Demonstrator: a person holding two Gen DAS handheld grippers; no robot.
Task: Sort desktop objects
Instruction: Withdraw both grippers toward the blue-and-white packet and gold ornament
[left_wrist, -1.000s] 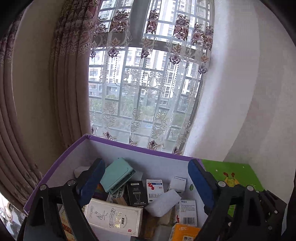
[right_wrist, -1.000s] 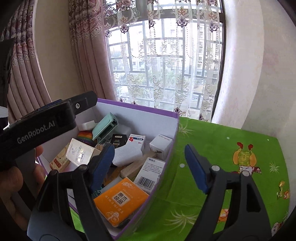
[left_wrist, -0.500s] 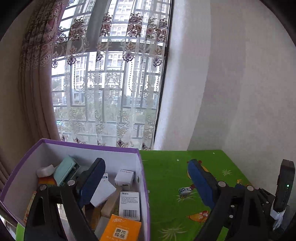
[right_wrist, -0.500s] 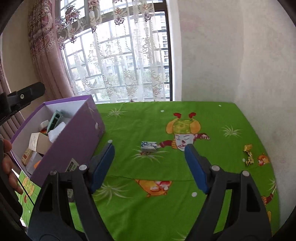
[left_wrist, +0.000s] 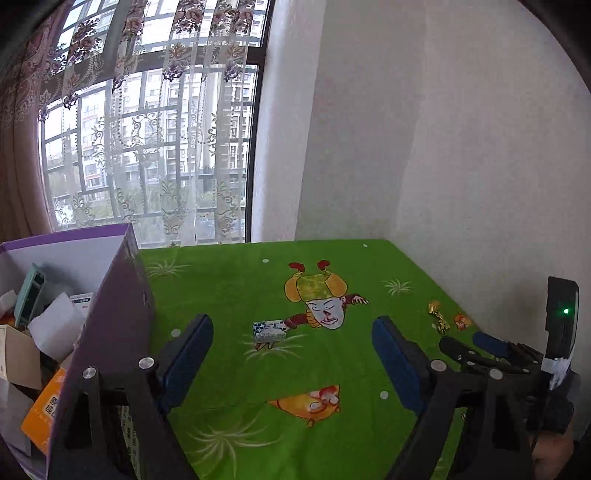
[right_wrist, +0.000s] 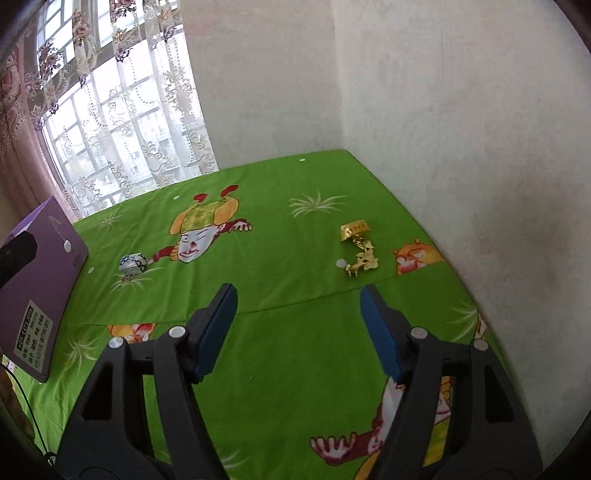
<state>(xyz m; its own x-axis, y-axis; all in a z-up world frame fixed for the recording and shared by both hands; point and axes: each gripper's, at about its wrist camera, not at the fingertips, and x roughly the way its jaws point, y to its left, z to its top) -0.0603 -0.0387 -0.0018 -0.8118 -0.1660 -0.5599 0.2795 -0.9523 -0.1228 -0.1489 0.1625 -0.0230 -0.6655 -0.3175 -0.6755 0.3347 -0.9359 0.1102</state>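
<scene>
While the purple box (left_wrist: 110, 332) is sitting at the left edge of the green cloth (right_wrist: 295, 258), already crowded with cartons, two loose things are lying outside it. The small blue-and-white packet (left_wrist: 269, 329) is resting on the cloth a little way to the right of the box, beside the printed cartoon face (left_wrist: 327, 314). The gold trinket (right_wrist: 360, 251) is lying much farther from the box, near the wall.

The left gripper (left_wrist: 291, 358) is hovering over the cloth just right of the box, pointing toward the packet; its jaws are closing with nothing between them. The right gripper (right_wrist: 297, 328) is hanging farther from the box, short of the trinket, its jaws also closing on nothing.

The packet is looking light and boxy, probably slightly crushable, so pinching it across its two long flat sides seems best. The trinket is looking small, hard, shiny and irregular, likely slippery; gripping its blocky top part rather than the dangling lower piece seems safer.
</scene>
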